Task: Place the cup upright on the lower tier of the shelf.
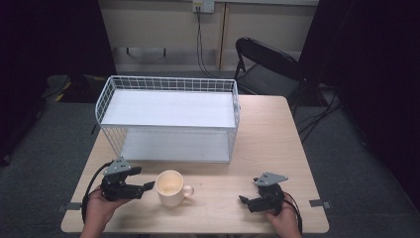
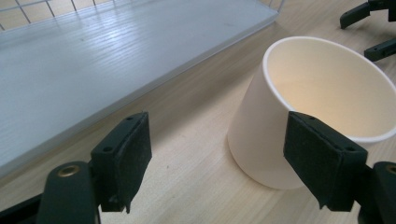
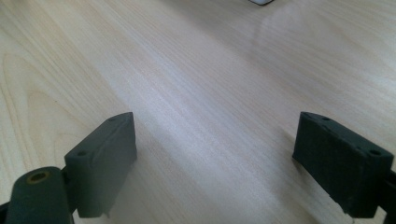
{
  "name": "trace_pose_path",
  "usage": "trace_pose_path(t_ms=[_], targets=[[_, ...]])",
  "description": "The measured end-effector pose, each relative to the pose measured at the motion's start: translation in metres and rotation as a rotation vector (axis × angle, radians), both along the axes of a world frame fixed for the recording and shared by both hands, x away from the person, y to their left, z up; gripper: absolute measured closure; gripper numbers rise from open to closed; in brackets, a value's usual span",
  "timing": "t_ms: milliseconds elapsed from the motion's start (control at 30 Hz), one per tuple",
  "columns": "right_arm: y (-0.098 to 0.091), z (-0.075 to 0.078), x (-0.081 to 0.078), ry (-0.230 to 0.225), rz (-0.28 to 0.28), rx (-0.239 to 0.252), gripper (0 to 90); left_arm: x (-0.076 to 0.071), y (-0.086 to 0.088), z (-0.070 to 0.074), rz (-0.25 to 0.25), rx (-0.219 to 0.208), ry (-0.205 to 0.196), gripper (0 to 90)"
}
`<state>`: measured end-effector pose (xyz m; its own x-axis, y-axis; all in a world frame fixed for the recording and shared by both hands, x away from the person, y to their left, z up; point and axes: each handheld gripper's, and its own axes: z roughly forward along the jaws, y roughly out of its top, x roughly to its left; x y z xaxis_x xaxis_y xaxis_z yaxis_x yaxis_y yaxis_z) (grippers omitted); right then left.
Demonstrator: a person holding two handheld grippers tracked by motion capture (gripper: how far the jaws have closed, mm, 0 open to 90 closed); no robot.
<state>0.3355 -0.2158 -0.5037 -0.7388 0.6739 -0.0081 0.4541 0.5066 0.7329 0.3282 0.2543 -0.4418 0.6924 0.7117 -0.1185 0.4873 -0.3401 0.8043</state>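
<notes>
Cream ceramic mug (image 1: 171, 188) stands upright on the tabletop (image 1: 257, 148), handle toward the right, just in front of the white wire rack (image 1: 168, 116). Left claw (image 1: 148, 186) is at the mug's left side, jaws spread; in the left gripper view one pad (image 2: 322, 156) sits in front of the mug wall, the other (image 2: 126, 154) is well clear, nothing clamped. Right claw (image 1: 243, 200) rests apart, jaws spread over bare wood. Judgement: approach stage only; grasp, lift and probable placement on the rack shelf remain.
</notes>
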Motion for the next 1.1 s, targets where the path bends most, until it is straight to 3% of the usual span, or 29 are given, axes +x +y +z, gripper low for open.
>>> trace_pose_path(t_ms=[133,267,533,667,867,967,1100], targets=[[0.0,0.0,0.0,0.0,0.0,0.0,12.4,0.001,0.001,0.005,0.007,-0.017,0.004,23.4],[0.0,0.0,0.0,0.0,-0.001,0.0,12.5,0.001,-0.002,0.011,0.004,0.001,-0.006,23.6],[0.0,0.0,0.0,0.0,-0.001,0.0,12.4,0.002,-0.005,0.018,0.011,-0.032,0.006,24.4],[0.0,0.0,0.0,0.0,-0.001,0.0,12.4,0.002,-0.009,0.021,0.012,-0.03,-0.001,25.5],[0.0,0.0,0.0,0.0,0.0,0.0,12.4,0.002,-0.019,0.018,0.011,-0.053,-0.01,26.9],[0.0,0.0,0.0,0.0,-0.001,0.0,12.4,0.003,-0.022,0.014,0.014,-0.089,-0.009,29.5],[0.0,0.0,0.0,0.0,-0.001,0.0,12.4,0.004,-0.026,0.011,0.011,-0.072,-0.014,31.6]])
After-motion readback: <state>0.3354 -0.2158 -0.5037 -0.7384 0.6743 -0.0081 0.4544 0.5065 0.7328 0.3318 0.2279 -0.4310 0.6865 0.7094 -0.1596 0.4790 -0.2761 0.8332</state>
